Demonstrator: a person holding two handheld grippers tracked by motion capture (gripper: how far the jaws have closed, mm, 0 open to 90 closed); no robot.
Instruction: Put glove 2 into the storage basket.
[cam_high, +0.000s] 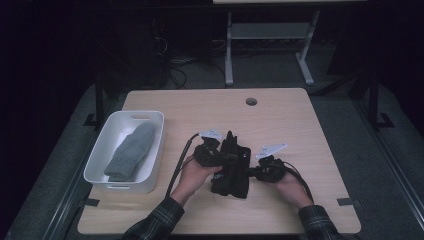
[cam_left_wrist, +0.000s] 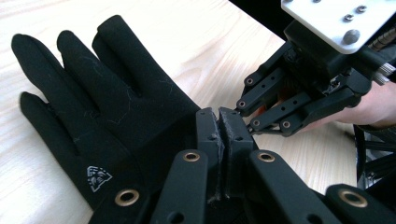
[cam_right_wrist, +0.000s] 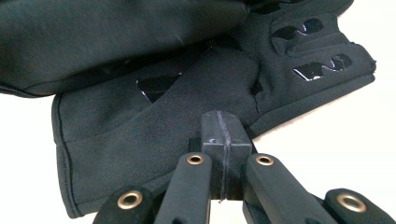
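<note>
A black glove (cam_high: 230, 170) lies in the middle of the table, fingers pointing away from me. In the left gripper view the glove (cam_left_wrist: 107, 107) shows its back with a small white logo. The palm side of the glove (cam_right_wrist: 163, 107) shows in the right gripper view, with shiny grip patches and a second black layer folded over it. My left gripper (cam_high: 220, 156) (cam_left_wrist: 219, 116) is shut on the glove's left edge. My right gripper (cam_high: 252, 172) (cam_right_wrist: 223, 121) (cam_left_wrist: 240, 109) is shut at the opposite edge, with fabric running into its jaws. The two tips nearly meet.
A white bin (cam_high: 100, 150) at the table's left holds a grey mitten (cam_high: 131, 150). A round cable hole (cam_high: 251, 101) sits near the far edge. Bare wood spreads to the right and behind the glove. Dark floor and a desk frame lie beyond.
</note>
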